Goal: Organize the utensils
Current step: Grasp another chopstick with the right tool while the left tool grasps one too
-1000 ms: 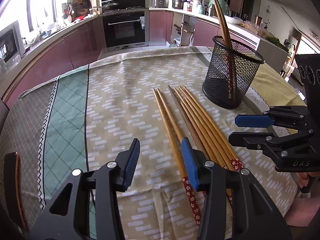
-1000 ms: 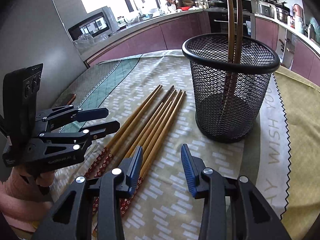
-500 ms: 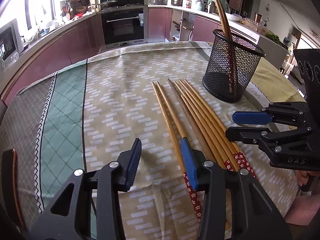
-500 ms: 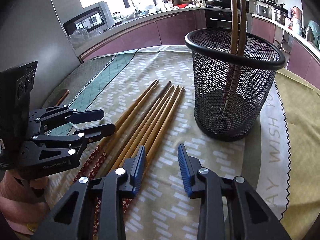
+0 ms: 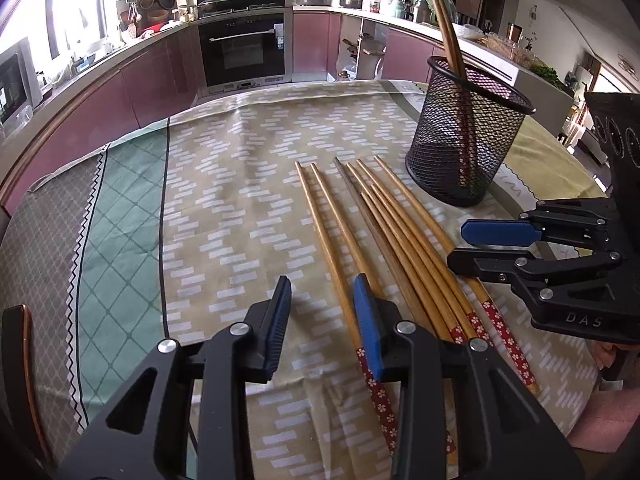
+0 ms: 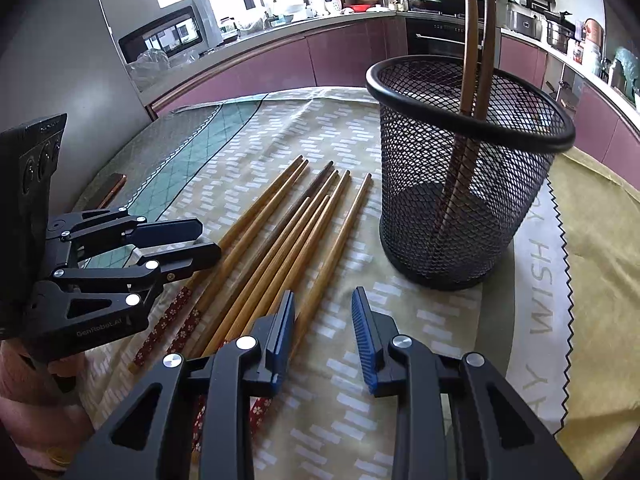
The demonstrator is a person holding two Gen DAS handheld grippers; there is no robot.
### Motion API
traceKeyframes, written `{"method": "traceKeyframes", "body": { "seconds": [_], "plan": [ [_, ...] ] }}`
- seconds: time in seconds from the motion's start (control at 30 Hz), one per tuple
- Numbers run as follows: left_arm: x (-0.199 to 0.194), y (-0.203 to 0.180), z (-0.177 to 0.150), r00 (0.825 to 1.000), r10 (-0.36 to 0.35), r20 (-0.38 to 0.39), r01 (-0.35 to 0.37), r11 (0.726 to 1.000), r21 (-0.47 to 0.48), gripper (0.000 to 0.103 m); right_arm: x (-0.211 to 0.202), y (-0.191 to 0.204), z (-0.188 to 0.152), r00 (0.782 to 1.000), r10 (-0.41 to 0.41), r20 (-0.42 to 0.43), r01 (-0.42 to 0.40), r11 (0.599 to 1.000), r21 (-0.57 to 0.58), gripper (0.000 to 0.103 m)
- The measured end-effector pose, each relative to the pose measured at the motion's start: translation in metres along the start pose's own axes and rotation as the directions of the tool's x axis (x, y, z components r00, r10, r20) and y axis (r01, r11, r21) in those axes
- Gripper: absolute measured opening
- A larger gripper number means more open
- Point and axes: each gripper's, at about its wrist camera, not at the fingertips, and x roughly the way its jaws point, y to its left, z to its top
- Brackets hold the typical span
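Both open claws, left [image 5: 322, 312] and right [image 6: 322, 330], had backed off a little, empty, so the sticks [image 5: 384, 232] mid-frame on the surface [image 5: 240, 184] still waited beside the cup [image 5: 464, 140].

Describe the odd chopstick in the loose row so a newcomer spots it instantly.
Start at the black mesh holder standing on the patterned tablecloth; a row of chopsticks lies flat beside it. Third in from the side farthest from the holder lies the dark chopstick. It is dull grey-brown; its neighbours are all golden.
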Motion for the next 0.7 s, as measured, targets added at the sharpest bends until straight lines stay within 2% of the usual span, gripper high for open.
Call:
{"method": "traceKeyframes", "body": {
  "seconds": [0.2, 0.3, 0.37, 0.53, 0.7],
  "plan": [
    [0.010, 0.000, 0.009, 1.000, 0.009, -0.010, -0.009, 1.000, -0.006, 0.030, 0.005, 0.001, 0.005, 1.000, -0.024, 0.011, 0.024, 1.000, 0.000, 0.023],
    [0.012, 0.000, 0.012, 1.000, 0.007, -0.010, -0.008, 1.000, -0.021, 0.021, 0.005, -0.002, 0.005, 1.000, -0.026, 0.013, 0.025, 1.000, 0.015, 0.019],
    [0.013, 0.002, 0.012, 1.000, 0.001, -0.010, -0.001, 0.999, -0.036, 0.012, 0.004, -0.006, 0.004, 1.000, -0.015, 0.015, 0.014, 0.999, 0.041, 0.012],
    [0.011, 0.007, 0.010, 1.000, -0.012, -0.007, 0.011, 0.996, -0.084, 0.008, 0.002, -0.015, 0.001, 1.000, 0.016, 0.027, -0.019, 0.995, 0.101, 0.006],
    [0.005, 0.012, 0.006, 1.000, -0.021, 0.006, 0.022, 0.993, -0.119, 0.008, -0.002, -0.022, -0.001, 0.998, 0.040, 0.043, -0.045, 0.989, 0.140, 0.006]
  ]
}}
